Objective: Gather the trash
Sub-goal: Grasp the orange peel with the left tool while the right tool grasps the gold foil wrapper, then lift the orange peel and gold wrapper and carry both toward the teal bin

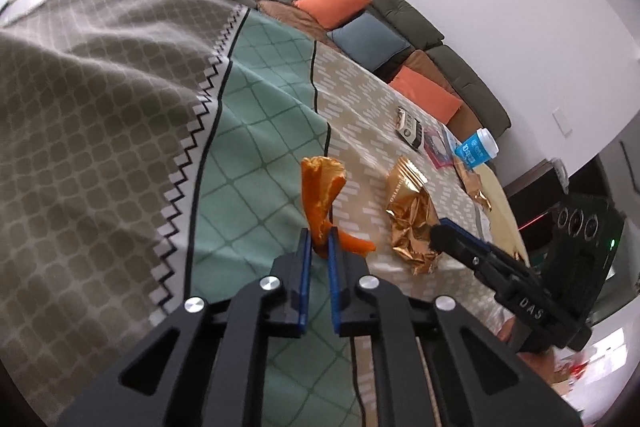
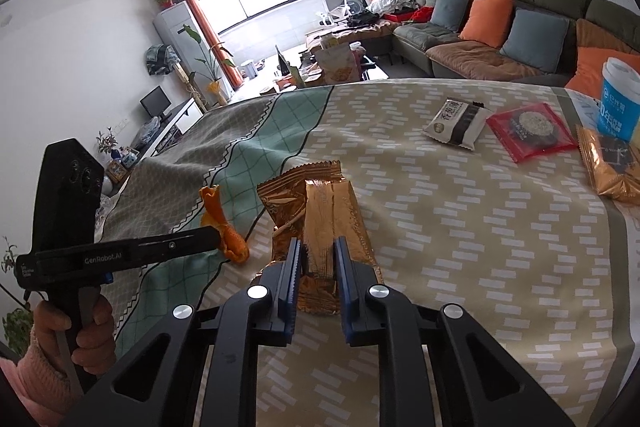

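Blue paper cup point(image 2: 618, 99) stands upright beside scattered wrappers; contents hidden.

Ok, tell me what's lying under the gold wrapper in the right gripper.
The gold wrapper, pinched in the right gripper, rests on the patterned tablecloth. Beige dashed cloth shows all around it; whatever lies directly beneath is covered by the crumpled foil.

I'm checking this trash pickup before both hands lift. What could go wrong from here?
1. The left gripper pinches only the narrow waist of the orange peel, so it may tear or slip out.
2. The right gripper holds the gold wrapper by a crumpled end; the slick foil could slide free.
3. The two grippers sit close together, so lifting both at once could knock them together.
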